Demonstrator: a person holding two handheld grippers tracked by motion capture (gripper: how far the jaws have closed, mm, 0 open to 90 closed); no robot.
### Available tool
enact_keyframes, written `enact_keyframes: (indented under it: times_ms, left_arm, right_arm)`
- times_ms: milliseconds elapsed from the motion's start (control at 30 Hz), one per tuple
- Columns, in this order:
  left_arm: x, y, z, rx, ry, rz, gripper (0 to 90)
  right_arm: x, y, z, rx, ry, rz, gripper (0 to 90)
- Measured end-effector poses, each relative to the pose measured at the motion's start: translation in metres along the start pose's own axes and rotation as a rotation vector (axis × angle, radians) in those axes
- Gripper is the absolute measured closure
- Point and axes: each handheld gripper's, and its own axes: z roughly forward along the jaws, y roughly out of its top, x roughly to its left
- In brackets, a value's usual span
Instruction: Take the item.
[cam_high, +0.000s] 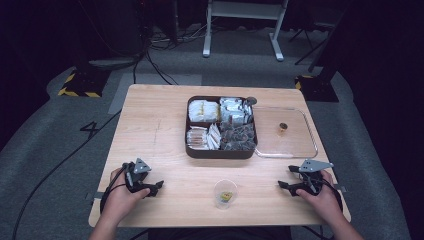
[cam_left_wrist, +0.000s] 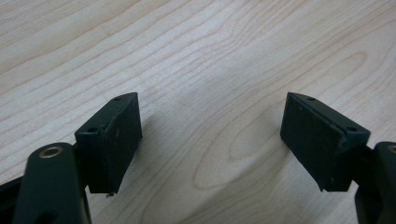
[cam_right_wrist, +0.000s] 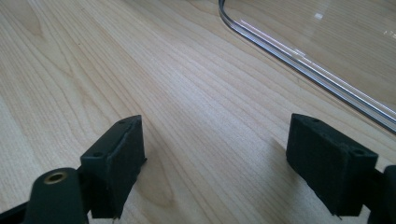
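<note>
Left gripper (cam_high: 156, 186) low at the table's (cam_high: 160, 125) near edge, jaws wide, nothing between. Right gripper (cam_high: 283, 185) likewise wide and empty, clear lid (cam_high: 287, 131) just ahead. Cup (cam_high: 225, 193) between both, bare wood either side.

Count, high view:

- Table (cam_high: 150, 130): one, pale wood.
- Divided tray (cam_high: 221, 151): one, dark brown, four compartments.
- Compartment fills: four kinds, one per compartment. Pale yellowish packets (cam_high: 203, 111) far left; silver packets (cam_high: 234, 110) far right; white and brown sachets (cam_high: 202, 137) near left; dark packets (cam_high: 238, 137) near right. Too small to count within each.
- Clear lid (cam_high: 295, 145): one, flat on the table, just beside the tray, with one small dark knob (cam_high: 283, 126).
- Clear cup (cam_high: 225, 193): one, one small yellowish item inside.
- Grippers: two, left gripper (cam_high: 156, 187) and right gripper (cam_high: 283, 186), two jaws each.
</note>
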Motion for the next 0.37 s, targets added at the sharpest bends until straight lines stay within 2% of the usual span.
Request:
enact_keyframes:
  times_ms: [33, 67, 367]
  left_arm:
    - [0.0013, -0.0018, 0.0024, -0.025, -0.006, -0.004, 14.3]
    - [0.0047, -0.0036, 0.0048, -0.057, -0.011, 0.015, 12.8]
    - [0.0051, -0.0038, 0.0046, -0.057, -0.014, 0.018, 12.7]
  right_arm:
    - [0.0, 0.0, 0.0, 0.0, 0.0, 0.0, 19.6]
    - [0.0, 0.0, 0.0, 0.0, 0.0, 0.0, 19.6]
    - [0.0, 0.0, 0.0, 0.0, 0.0, 0.0, 19.6]
